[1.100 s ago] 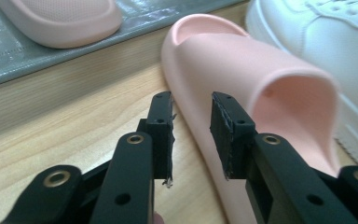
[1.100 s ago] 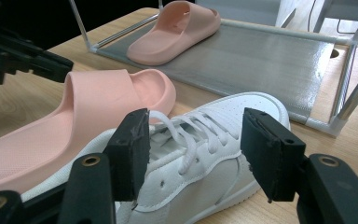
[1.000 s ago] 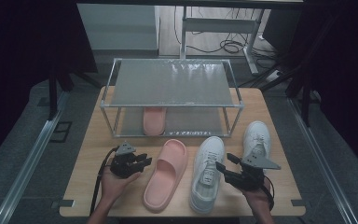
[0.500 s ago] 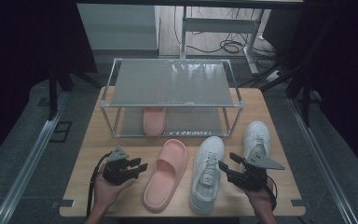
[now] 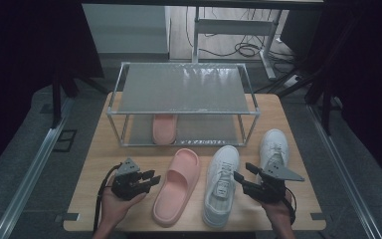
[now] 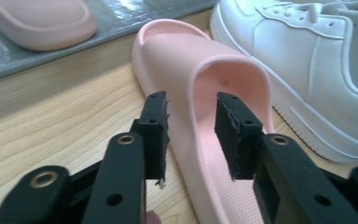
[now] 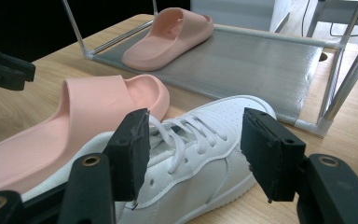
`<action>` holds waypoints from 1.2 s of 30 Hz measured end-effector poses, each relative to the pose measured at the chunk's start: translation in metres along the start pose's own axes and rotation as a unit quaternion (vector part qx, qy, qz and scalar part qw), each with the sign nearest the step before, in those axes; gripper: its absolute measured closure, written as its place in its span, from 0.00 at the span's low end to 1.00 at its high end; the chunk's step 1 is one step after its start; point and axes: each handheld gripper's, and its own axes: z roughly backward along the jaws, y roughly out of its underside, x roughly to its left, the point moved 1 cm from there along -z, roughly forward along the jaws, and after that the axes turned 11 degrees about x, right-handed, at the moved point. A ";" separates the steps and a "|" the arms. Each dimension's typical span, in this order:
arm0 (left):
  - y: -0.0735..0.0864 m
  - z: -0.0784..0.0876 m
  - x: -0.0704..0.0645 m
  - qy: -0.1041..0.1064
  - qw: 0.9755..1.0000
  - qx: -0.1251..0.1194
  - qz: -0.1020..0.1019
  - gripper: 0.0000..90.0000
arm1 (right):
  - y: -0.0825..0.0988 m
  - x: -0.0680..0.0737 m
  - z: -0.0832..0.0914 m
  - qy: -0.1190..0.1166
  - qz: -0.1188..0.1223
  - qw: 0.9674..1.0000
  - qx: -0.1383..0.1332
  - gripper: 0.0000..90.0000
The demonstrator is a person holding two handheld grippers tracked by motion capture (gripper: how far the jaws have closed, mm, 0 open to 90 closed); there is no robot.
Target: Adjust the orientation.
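High view: left claw (image 5: 149,180) sits lower left of frame on the wooden desk (image 5: 94,164), just beside the pink slide sandal (image 5: 176,185) at lower centre. Left gripper view: jaws part open, having just been closing; the sandal's near edge lies in the gap, pads clear of it, nothing gripped.

Right claw (image 5: 242,180) at lower right of the high view, pointing at the white sneaker (image 5: 221,183) right of the sandal. Right gripper view: jaws wide apart, the laced sneaker seen between them, not pinched.

Second white sneaker (image 5: 273,149) lies further right. Second pink sandal (image 5: 164,128) rests on the lower shelf of the metal shoe rack (image 5: 184,89) at frame centre.
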 end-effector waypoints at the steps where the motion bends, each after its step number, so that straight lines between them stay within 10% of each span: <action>1: 0.000 -0.001 -0.002 0.001 1.000 0.000 -0.004 0.75 | 0.000 0.000 0.000 0.000 -0.001 1.000 -0.001 0.47; 19: -0.003 -0.035 -0.030 0.006 0.998 0.040 -0.043 1.00 | -0.001 0.003 0.000 0.000 0.004 1.000 0.000 0.47; 36: -0.005 -0.050 -0.008 -0.022 0.998 0.045 -0.022 1.00 | -0.001 0.005 -0.002 0.000 0.010 1.000 0.004 0.47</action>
